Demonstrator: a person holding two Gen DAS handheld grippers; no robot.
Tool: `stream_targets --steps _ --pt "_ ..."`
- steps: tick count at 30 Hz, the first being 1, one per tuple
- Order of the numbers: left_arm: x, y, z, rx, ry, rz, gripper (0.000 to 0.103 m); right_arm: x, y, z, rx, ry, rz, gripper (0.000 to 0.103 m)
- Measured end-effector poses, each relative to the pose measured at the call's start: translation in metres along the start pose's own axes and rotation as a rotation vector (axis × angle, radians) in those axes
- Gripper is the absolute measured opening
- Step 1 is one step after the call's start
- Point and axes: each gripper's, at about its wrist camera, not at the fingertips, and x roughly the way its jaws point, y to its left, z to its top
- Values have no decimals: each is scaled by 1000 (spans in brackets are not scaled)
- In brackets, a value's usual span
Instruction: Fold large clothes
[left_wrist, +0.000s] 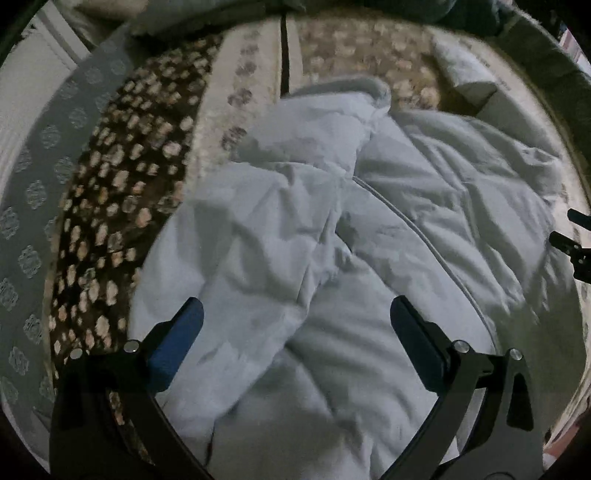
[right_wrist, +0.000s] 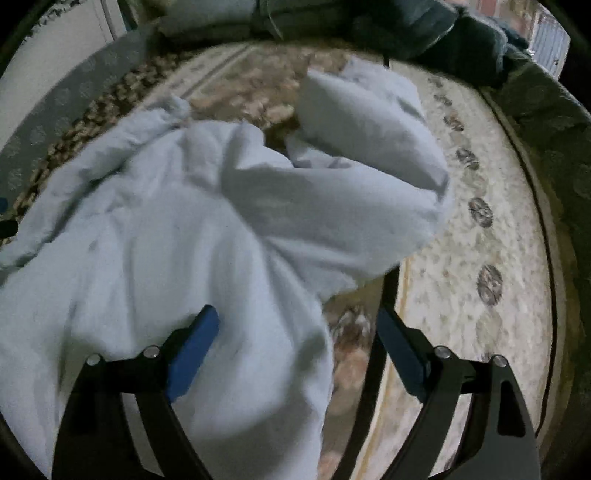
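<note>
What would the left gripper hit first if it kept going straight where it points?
Most likely the pale blue garment: the open left gripper points down at its crumpled middle, nothing visible between them.

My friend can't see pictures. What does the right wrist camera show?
A big, crumpled light blue garment lies on a patterned carpet. The right gripper hangs over its edge with jaws wide apart, holding nothing. Dark clothes are piled at the far end.
</note>
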Motion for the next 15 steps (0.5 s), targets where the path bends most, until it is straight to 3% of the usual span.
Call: stream_targets --steps 5,7,9,11,13,15 --pt "53 0 30 -31 121 38 93 46 -18 31 116 59 112 88" --pt "73 3 37 -43 171 79 66 56 -22 39 164 55 145 87" --pt "85 8 41 -59 185 106 57 63 -20 45 162 44 149 79" --pt "90 13 42 -80 169 121 41 66 -9 47 108 26 125 46" --pt "87 18 42 -91 143 144 18 58 3 48 44 -19 76 30" --pt "75 21 42 -94 95 162 10 44 13 48 -28 -78 5 23"
